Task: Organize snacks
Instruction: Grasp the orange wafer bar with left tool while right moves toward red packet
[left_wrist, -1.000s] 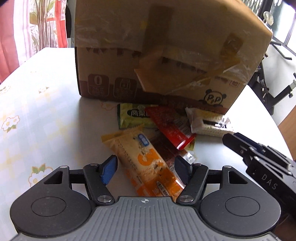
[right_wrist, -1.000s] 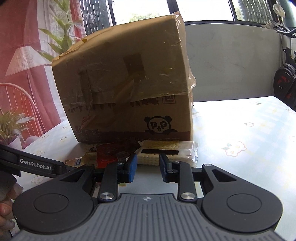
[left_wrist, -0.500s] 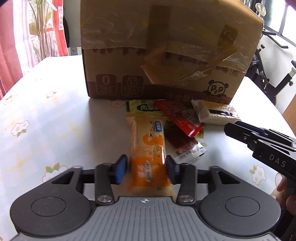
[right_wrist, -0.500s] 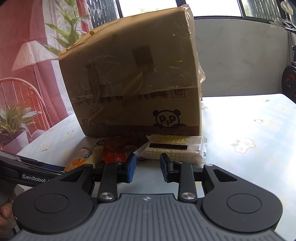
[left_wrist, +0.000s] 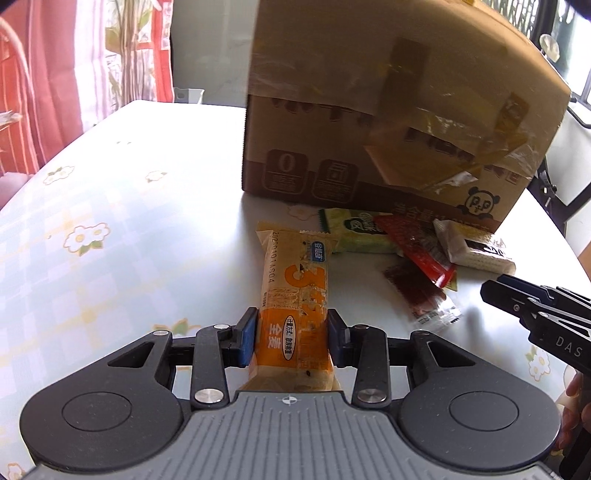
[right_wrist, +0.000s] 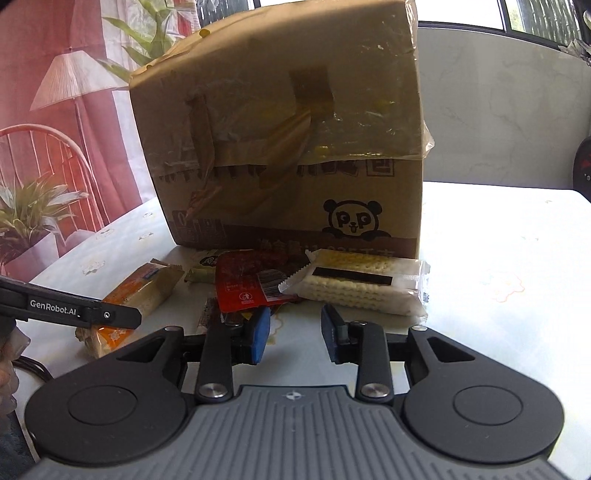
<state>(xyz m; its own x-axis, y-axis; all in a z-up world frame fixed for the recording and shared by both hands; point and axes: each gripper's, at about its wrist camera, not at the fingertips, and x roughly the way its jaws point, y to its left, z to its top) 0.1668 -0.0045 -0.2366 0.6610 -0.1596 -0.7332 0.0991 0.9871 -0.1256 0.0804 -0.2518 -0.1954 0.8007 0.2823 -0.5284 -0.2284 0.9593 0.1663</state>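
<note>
My left gripper (left_wrist: 291, 338) is shut on the near end of an orange and cream snack bar (left_wrist: 295, 291), which it holds above the table; the bar also shows in the right wrist view (right_wrist: 136, 299). A green packet (left_wrist: 354, 230), a red packet (left_wrist: 417, 245), a clear packet of dark strips (left_wrist: 421, 295) and a white cracker pack (left_wrist: 472, 247) lie in front of the cardboard box (left_wrist: 388, 122). My right gripper (right_wrist: 295, 332) is open and empty, just short of the cracker pack (right_wrist: 358, 286) and the red packet (right_wrist: 243, 282).
The taped cardboard box (right_wrist: 288, 147) with a panda print stands on the flowered tablecloth (left_wrist: 92, 229). A red chair (right_wrist: 48, 166) and a potted plant (right_wrist: 29, 221) stand beyond the table's left edge. Exercise equipment (left_wrist: 561, 192) stands to the right.
My left gripper closed on the orange snack bar, lifted it and swung left. My right gripper moved closer to the snack pile and stayed open.
</note>
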